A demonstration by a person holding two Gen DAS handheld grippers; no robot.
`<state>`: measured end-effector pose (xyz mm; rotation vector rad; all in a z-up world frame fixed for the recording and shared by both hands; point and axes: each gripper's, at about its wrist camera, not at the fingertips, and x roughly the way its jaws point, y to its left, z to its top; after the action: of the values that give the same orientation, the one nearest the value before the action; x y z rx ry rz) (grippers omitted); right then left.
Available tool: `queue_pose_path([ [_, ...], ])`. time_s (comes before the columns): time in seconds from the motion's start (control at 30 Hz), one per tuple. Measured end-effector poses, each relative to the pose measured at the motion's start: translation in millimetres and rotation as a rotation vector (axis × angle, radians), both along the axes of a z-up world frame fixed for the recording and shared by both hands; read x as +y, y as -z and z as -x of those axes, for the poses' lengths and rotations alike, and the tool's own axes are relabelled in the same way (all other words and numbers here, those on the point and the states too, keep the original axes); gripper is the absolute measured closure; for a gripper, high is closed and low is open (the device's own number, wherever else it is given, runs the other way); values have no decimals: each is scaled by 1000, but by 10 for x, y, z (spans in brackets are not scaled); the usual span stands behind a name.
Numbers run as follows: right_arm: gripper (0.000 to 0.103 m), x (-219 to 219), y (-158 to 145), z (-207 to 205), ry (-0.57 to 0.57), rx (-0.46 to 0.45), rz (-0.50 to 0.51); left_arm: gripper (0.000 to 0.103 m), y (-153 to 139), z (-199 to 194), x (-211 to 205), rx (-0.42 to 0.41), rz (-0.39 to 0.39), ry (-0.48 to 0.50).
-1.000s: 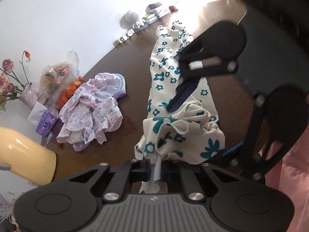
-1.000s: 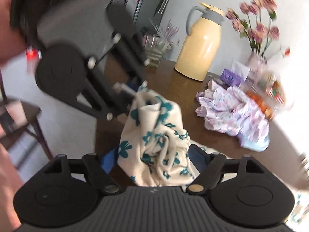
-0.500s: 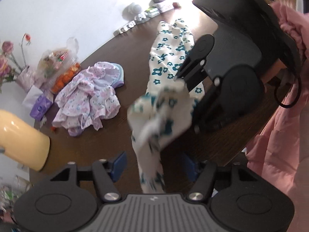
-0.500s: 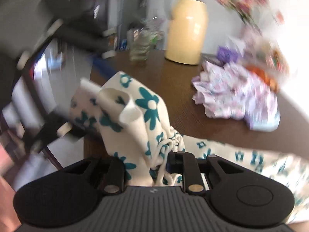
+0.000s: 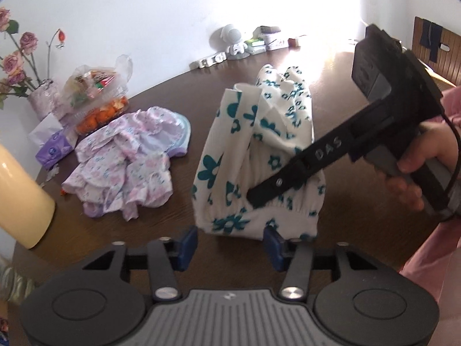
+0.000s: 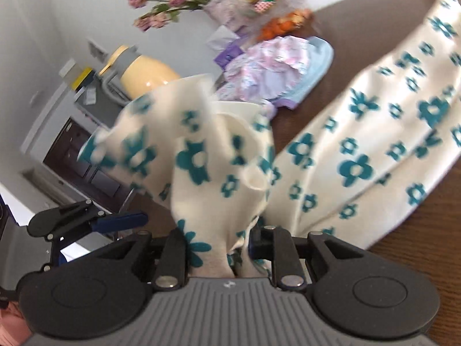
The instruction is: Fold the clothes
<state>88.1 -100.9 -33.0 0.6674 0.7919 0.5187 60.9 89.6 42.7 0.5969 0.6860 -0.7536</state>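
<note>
Since 1 s ago left tool (image 5: 230, 243) has let go of floral cloth (image 5: 259, 155), jaws now wide apart. Right tool (image 6: 219, 248) clamps cloth's bunched end, lifted; rest trails on desk (image 5: 178, 86) nr purple garment (image 5: 126, 161).

Bare table (image 5: 184, 207) lane open between floral garment (image 5: 259, 155) and crumpled lilac clothes (image 5: 126, 167); yellow jug (image 5: 20, 201), snack bag (image 5: 95, 92), flower vase (image 5: 43, 101) crowd the left edge.
</note>
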Motion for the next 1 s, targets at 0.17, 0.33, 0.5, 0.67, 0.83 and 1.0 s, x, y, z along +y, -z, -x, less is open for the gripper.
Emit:
queue_pose_path([
  [0.17,81,-72,58,-20,8,12,-6,62,162,-140,-261,-2,-41,32],
  [0.33,73,-169,59,-9,1,7,20,62,201,-204,-398,13,-56,63],
  [0.5,66,-287,-73,45,-34,-42,127,63,231,-256,-488,23,-65,76],
  [0.67,59,-387,-365,220,-73,-166,384,63,237,-276,-565,22,-87,90],
  [0.83,59,-406,-635,336,-115,-329,593,63,238,-276,-602,19,-115,111],
  [1.0,62,-226,-618,281,-249,-423,697,63,237,-272,-636,17,-134,110],
])
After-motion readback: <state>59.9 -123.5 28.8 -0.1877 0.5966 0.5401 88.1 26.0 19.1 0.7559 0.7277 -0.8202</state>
